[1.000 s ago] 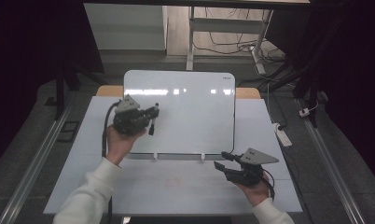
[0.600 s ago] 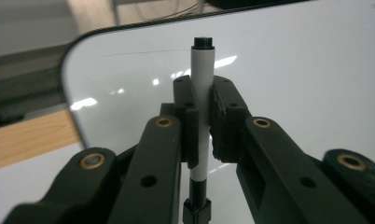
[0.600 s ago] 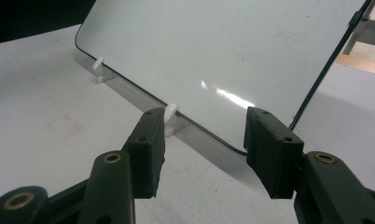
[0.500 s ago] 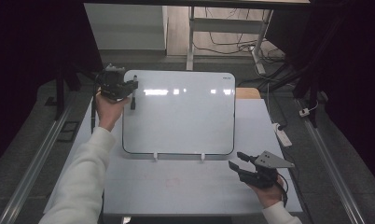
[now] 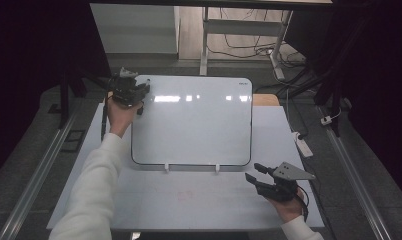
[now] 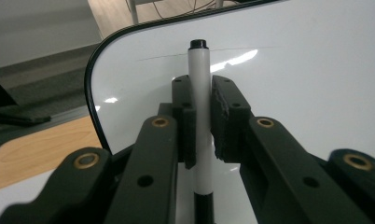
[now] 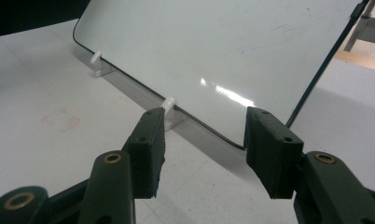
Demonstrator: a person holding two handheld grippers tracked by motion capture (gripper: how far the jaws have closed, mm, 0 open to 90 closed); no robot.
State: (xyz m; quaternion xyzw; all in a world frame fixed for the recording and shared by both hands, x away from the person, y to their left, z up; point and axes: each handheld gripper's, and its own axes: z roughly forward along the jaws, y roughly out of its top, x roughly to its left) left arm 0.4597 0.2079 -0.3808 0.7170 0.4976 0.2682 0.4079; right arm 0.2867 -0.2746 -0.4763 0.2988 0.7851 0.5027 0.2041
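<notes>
At the upper left of the high view, the left gripper [image 5: 139,95] is clamping a white marker [image 6: 198,112] over the whiteboard's [image 5: 199,125] corner. At lower right, the right gripper [image 5: 255,172] is gaping empty beside the whiteboard's near edge.

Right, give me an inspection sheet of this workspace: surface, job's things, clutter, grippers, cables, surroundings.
Surface: pale grey table top, with a faint reddish mark near the front.
Job's things: whiteboard propped on two small white clips; white marker with a black tip, pointing at the board's far left corner.
Clutter: nothing seen on the table.
Grippers: left gripper shut on the marker at the board's far left corner; right gripper open, with nothing between its jaws, off the board's near right corner.
Cables: a black one trails from the left gripper; a white power strip lies beside the table; loose wires on the floor beyond.
Surroundings: dark room, a metal frame leg behind the table.
</notes>
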